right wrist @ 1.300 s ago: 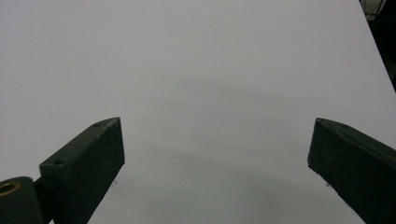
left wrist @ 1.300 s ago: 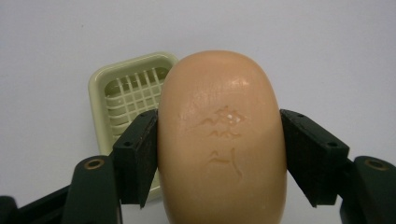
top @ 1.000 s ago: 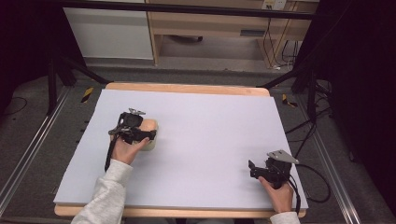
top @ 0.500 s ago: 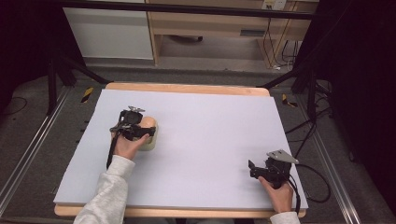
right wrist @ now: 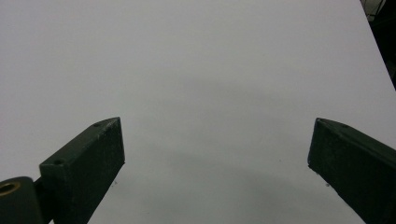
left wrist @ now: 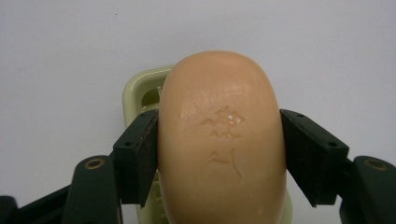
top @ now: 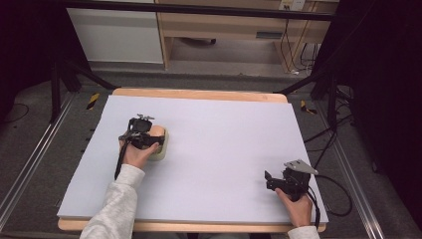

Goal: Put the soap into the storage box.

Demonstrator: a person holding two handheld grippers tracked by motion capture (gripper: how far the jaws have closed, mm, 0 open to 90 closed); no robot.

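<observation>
Two grippers are at work over the white-topped desk (top: 224, 149). On the desk's left side, the left gripper (left wrist: 219, 158) is clamped on a peach-coloured bar of soap (left wrist: 220, 140), one black jaw pressed flat to each long side of the bar. Stamped marks show on the soap's upper face. Beneath and just behind the bar lies a pale yellow-green soap dish (left wrist: 140, 93), its rim peeking out at the far left edge; whether the soap rests in the dish or is held just above it cannot be told. In the high view the soap (top: 156, 132) and dish (top: 162, 149) sit right in front of the person's left hand. Near the desk's front right corner, the right gripper (right wrist: 217, 154) rests low with its jaws wide apart and bare desk surface between them.
</observation>
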